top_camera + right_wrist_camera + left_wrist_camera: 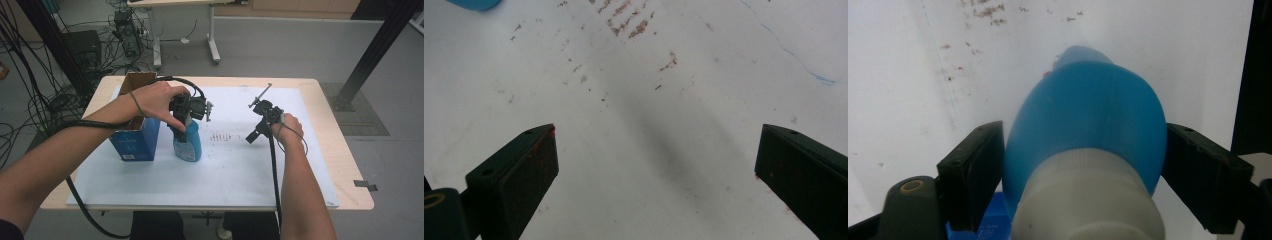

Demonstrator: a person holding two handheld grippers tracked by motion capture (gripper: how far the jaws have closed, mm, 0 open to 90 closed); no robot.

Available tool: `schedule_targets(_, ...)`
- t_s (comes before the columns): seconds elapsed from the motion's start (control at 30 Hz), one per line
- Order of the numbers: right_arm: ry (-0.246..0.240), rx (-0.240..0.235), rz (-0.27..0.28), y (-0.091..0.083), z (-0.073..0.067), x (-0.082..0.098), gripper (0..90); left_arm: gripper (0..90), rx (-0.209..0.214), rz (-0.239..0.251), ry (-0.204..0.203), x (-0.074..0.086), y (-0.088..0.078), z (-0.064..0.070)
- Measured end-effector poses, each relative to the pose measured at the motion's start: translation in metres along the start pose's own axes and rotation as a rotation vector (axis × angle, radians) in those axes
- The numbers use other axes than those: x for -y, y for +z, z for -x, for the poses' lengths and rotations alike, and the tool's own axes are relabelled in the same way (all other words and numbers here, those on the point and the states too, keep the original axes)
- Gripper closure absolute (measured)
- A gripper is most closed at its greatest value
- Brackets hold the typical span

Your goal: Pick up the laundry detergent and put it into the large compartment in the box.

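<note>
Between your left gripper (1083, 165) jaws, the blue bottle (1088, 115) clamped on both sides, upright beside the box (135, 137), your right gripper (659, 165) wide open over bare mat

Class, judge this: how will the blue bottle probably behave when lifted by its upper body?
The blue bottle looks smooth and rounded, so the left gripper may slip. Tall and narrow, it probably tips easily. Its plastic likely flexes slightly, not breaks.

Left of the blue bottle (188, 144) the blue carton (136, 140) stands close, blocking passage; the white mat (240, 165) lies open to its right and nearer.
</note>
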State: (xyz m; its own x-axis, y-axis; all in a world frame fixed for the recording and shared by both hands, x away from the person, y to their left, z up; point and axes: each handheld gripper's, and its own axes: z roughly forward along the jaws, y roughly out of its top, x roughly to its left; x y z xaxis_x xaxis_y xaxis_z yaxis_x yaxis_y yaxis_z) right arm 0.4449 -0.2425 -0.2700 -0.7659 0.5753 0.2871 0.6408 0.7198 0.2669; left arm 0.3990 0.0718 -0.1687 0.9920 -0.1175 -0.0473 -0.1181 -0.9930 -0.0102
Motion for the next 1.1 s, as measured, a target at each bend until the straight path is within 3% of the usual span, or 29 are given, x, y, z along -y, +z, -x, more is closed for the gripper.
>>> schedule_targets(0.33, 0.006, -0.001, 0.000, 0.0028, 0.0006, 0.0026, 3.7, 33.4, -0.020, 0.001, 0.002, -0.0010, -0.0002, 0.0020)
schedule_targets(1.1, -0.008, 0.005, 0.001, 0.0014, -0.0020, 0.0005, 3.7, 34.2, -0.029, -0.016, -0.001, -0.0051, -0.0002, 0.0040)
